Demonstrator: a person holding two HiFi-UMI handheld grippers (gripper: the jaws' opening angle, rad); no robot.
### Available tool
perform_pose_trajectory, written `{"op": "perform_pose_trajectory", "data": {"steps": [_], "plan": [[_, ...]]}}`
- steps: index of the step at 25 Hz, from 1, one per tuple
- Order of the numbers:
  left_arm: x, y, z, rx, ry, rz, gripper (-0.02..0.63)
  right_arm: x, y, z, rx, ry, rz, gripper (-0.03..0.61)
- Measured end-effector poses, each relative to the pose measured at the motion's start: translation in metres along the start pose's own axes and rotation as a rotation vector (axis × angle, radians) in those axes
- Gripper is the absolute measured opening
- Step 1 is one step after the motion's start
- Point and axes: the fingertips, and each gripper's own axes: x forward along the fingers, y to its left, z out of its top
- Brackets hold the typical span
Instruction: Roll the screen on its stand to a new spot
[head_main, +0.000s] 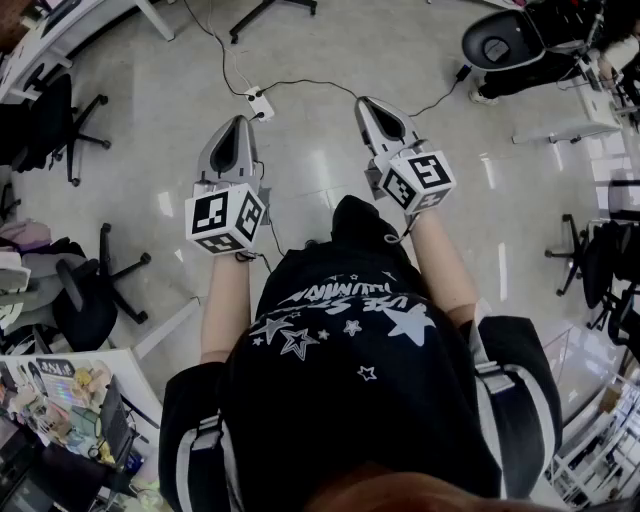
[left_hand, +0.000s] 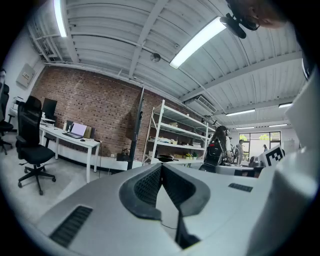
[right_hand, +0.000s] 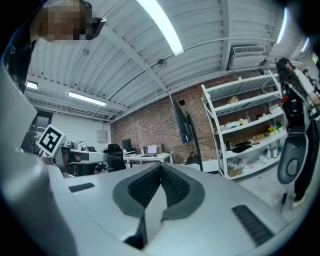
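- While standing out on open floor (head_main: 320, 150), holding left gripper (head_main: 242, 120) and right gripper (head_main: 364, 102) level, both sets of jaws pressed together, pinching nothing.
- Just ahead of the tips, watching a cable (head_main: 300, 83) trailing across the floor.
- Far off now: spotting the screen (right_hand: 181, 119) on its stand (right_hand: 196, 148) by the brick wall (right_hand: 142, 125), beside the shelves (right_hand: 245, 132), well apart from both jaws.
- Reckoning top-heavy, rigid, fragile at the panel; probably rolls easily, could tip.
- Best taken by the stand's pole, low down, never by the glass.
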Motion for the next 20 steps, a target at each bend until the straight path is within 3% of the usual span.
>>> {"op": "perform_pose_trajectory", "data": {"steps": [5, 20], "plan": [[0.031, -0.004, -0.003, 0.001, -0.001, 0.014, 0.011, 0.017, -0.039, 0.003, 0.025, -0.016, -0.004, 0.005], [0.181, -0.004, 0.040, -0.010, -0.086, 0.071, 0.011, 0.126, -0.180, 0.033, 0.128, -0.038, 0.079, 0.005]]}}
